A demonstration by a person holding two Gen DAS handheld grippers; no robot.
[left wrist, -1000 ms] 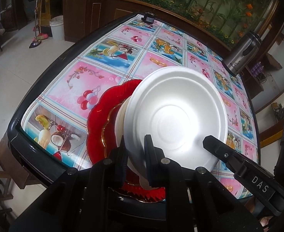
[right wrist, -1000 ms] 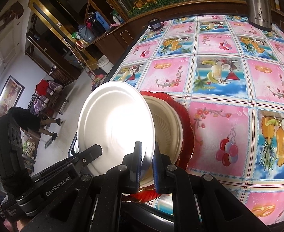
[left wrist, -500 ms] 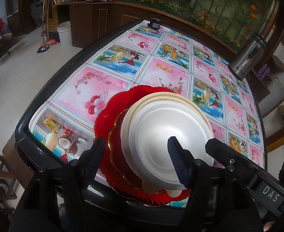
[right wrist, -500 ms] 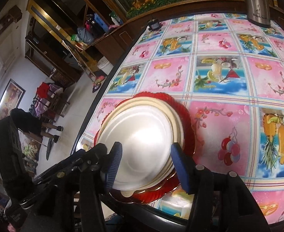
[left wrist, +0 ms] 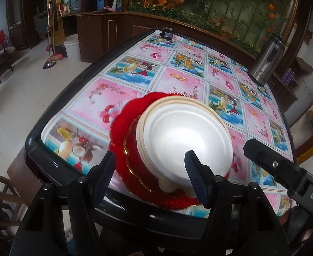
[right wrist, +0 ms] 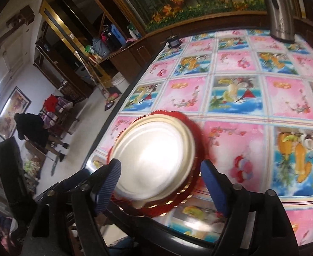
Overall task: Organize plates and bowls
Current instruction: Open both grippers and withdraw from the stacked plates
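Hovering wide-jawed and empty above the white plate (left wrist: 186, 143): left hand-held gripper (left wrist: 151, 177), right hand-held gripper (right wrist: 160, 186)

A steel flask (left wrist: 267, 60) stands at the far right edge of the surface (left wrist: 177, 79), which wears a pink-and-blue fruit-print cloth. A small black box (left wrist: 166, 33) sits at its far end. On the floor, a white bucket (left wrist: 72, 48) stands beside a broom (left wrist: 49, 61).

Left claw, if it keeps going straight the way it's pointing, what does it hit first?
Probably the white plate topping the stack on the red plate. The open left claw frames its near edge, though depth is unclear.
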